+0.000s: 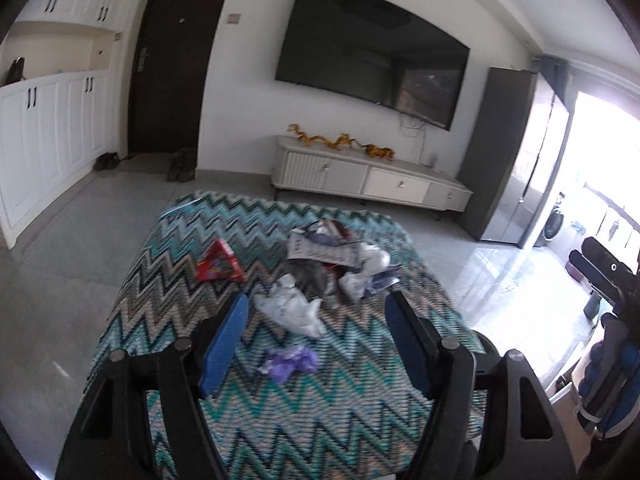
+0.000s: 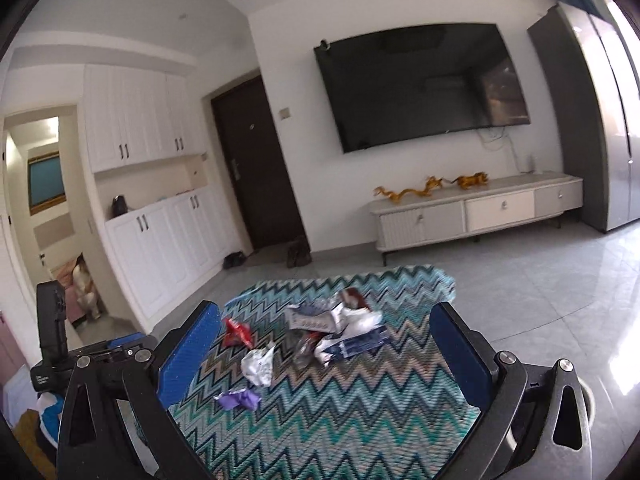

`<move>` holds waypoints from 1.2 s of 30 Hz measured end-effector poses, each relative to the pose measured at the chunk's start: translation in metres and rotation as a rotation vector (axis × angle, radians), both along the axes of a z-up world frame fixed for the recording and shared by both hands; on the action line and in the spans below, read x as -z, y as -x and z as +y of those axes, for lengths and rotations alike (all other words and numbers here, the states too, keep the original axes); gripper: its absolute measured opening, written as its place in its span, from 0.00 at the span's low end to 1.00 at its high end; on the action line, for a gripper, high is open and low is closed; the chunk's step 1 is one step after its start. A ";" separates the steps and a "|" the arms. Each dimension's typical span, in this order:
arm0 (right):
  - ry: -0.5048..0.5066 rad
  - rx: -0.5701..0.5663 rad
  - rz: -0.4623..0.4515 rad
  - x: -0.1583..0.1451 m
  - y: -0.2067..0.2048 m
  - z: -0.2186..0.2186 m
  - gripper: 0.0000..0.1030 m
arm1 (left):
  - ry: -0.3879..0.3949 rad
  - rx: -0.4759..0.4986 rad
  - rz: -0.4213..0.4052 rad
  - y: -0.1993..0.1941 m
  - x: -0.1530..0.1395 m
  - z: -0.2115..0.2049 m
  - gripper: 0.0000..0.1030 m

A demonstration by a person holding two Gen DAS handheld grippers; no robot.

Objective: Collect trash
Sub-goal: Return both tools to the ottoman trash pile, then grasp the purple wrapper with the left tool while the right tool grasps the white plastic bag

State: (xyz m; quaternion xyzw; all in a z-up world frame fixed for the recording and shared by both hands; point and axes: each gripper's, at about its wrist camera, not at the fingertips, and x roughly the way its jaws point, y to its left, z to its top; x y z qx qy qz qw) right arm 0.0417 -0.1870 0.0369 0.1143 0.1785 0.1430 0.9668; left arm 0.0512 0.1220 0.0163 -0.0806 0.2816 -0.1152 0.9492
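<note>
Trash is lying scattered over a table covered by a zigzag cloth, and both cameras are looking across it toward a wall where a dark television is hanging above a low white cabinet. In the left wrist view, the left gripper is hovering over the near part of the cloth with its blue fingers spread wide and gripping nothing; a crumpled white wrapper is sitting between them, a purple scrap is lying closer to the camera, a red packet is resting off to the left, and a heap of torn wrappers is piled farther back. The right wrist view is showing the right gripper, also wide open and empty, with the same white wrapper, purple scrap, red packet and heap lying between its fingers. Only the left view is taking in the bright doorway and what looks like a washing machine at far right, plus part of the right gripper's body at its right edge. Only the right view is showing a side room at far left, the ceiling lights, and the back of the left gripper low at its left edge. Shoes are standing by the dark door in both.
</note>
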 end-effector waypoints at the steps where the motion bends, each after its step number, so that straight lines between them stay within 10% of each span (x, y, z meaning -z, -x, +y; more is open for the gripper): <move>1: 0.002 -0.012 0.017 0.005 -0.007 0.005 1.00 | 0.000 -0.002 0.009 -0.004 0.005 0.003 0.67; 16: 0.025 -0.261 0.269 0.098 -0.112 0.092 0.99 | -0.031 0.081 0.267 -0.073 0.125 -0.009 0.67; 36: 0.013 -0.470 0.498 0.181 -0.205 0.192 0.75 | 0.162 0.170 0.314 -0.107 0.170 0.010 0.43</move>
